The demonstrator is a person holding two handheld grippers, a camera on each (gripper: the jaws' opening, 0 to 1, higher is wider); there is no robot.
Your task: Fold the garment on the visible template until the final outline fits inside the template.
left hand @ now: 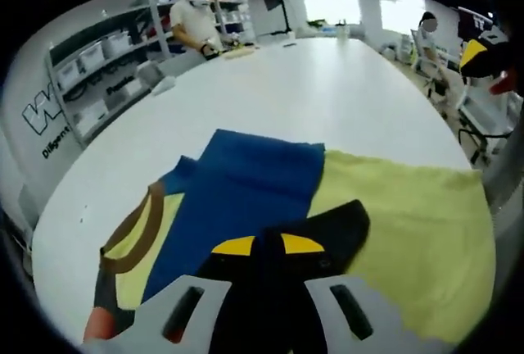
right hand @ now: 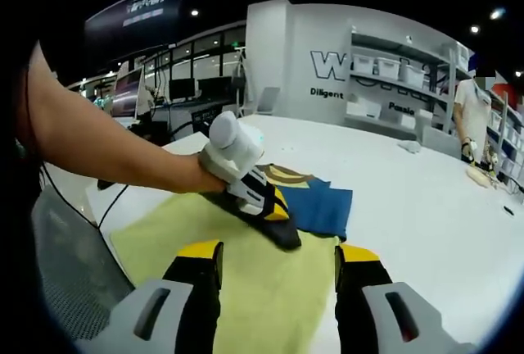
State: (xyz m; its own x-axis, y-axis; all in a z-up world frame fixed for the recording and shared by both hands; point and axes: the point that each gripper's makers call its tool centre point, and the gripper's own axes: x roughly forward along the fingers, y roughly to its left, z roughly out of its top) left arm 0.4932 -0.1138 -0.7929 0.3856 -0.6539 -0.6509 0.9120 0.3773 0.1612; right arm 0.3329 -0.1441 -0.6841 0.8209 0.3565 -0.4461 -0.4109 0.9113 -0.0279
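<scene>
A blue garment [left hand: 246,182] with a brown collar band [left hand: 135,235] and a black sleeve [left hand: 327,231] lies on the white table, partly over a yellow-green template sheet [left hand: 409,223]. My left gripper [left hand: 268,247] is shut on the black sleeve, which bunches up between its yellow-tipped jaws. In the right gripper view, a hand holds the left gripper [right hand: 266,202] over the blue garment [right hand: 323,206], with black cloth hanging from its jaws. My right gripper [right hand: 278,268] hovers open over the near part of the template [right hand: 270,288], nothing between its fingers.
The white table [left hand: 327,83] stretches far ahead. A person [left hand: 192,22] stands at its far end beside shelves with bins [left hand: 98,67]. Another person [left hand: 430,38] sits at the right. A mesh chair [right hand: 74,264] is at the table's near edge.
</scene>
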